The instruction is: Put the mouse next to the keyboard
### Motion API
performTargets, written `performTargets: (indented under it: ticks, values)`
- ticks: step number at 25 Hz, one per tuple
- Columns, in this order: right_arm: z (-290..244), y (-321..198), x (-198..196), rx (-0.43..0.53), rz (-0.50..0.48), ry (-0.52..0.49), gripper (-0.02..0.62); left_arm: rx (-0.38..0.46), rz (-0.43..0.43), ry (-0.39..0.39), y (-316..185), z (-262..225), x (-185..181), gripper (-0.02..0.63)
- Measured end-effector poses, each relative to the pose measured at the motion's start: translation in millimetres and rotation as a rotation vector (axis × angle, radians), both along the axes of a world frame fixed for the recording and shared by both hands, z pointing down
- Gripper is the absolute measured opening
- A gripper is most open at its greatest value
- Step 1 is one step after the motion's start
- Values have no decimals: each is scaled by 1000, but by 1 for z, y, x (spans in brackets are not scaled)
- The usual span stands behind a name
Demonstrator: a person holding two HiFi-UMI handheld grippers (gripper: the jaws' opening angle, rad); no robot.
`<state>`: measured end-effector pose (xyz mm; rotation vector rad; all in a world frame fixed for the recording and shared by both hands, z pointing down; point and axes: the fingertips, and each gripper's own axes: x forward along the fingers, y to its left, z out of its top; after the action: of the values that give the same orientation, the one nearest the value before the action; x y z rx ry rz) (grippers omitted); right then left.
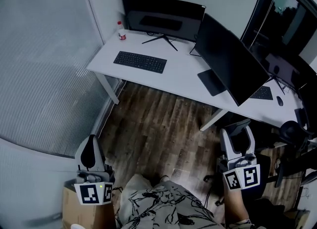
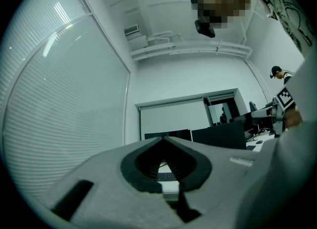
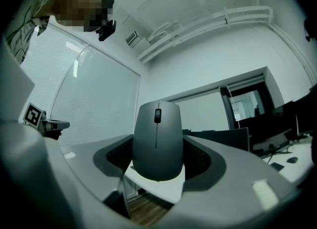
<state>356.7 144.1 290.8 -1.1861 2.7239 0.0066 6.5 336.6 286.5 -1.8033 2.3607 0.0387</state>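
We hold the mouse [image 3: 157,141] clamped in the right hand-held gripper [image 1: 238,135], its grey back and scroll wheel facing the camera in the right gripper view and standing upright between the two padded jaws, which press against its sides. The left hand-held gripper [image 1: 91,141] carries nothing: in the left gripper view its jaws meet at the tips, leaving only the dark padded hollow behind them, through which we glimpse a strip of the white surface [image 1: 181,77] and some keys. From the head view, both hand-held grippers sit low and close to our body, over the wooden floor [image 1: 158,131] and well apart from the surface, the left one above a cardboard box [image 1: 81,215]. The black keyboard [image 1: 140,62] lies on the left part of the surface, with bare white top on its right side. Behind it stands a dark monitor [image 1: 163,18], and a second dark monitor [image 1: 225,57] stands at an angle further right. A small white container with a red cap [image 1: 121,34] sits near the back left corner, by the wall. At the far right, on the same run of surface, lie another keyboard [image 1: 261,93] and a small dark mouse-like thing [image 1: 280,101] just beside it.
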Motion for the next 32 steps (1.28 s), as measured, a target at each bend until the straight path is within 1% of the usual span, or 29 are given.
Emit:
performTargets:
  ticks: [6,11,17,28,32]
  values:
    - [6,-22,-9,-11,32,-6,302,-4,23,6,-30,9,-21,-2]
    - [7,-43,-31,-2,90,-4,302,-4,63,3,-72,13,-57,-2]
    - [-3,-78,-78,-10,164,-6,302,24,104,3,-124,-3,-117,-2]
    - [-4,-122,-174,-22,247,9,302,12,203,25,-201,-2,-221,0]
    - [-2,-134,-202,-23,284,13,302,0,234,36,-226,5,-254,0]
